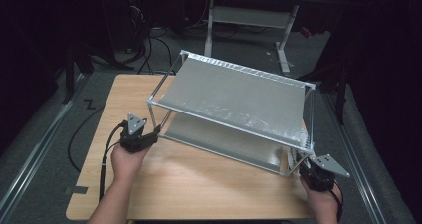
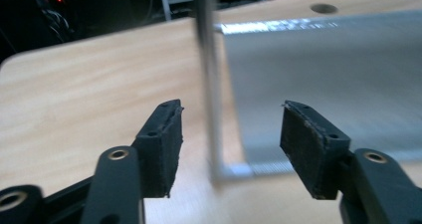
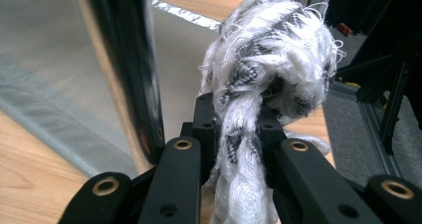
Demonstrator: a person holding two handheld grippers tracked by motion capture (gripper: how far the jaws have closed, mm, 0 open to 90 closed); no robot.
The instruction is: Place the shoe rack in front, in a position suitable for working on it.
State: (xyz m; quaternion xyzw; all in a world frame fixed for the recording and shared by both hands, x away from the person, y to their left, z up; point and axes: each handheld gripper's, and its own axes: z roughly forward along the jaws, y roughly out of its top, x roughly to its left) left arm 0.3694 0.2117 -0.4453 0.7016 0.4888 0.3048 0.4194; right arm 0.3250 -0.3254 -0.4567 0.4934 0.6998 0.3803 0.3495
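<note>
Right gripper view: right tongs (image 3: 239, 134) clamped on a frayed cloth (image 3: 273, 50), just beside the rack's (image 1: 234, 99) near post. Left tongs (image 2: 229, 139) stand apart around the opposite post (image 2: 211, 84). Likely step: wiping the rack; next, bring cloth onto shelf.

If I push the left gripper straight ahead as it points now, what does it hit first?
Most likely the rack's upright corner post, which stands between the open jaws of the left gripper. Behind it lies the grey lower shelf. Depth is blurred, so the exact contact point is uncertain.
</note>
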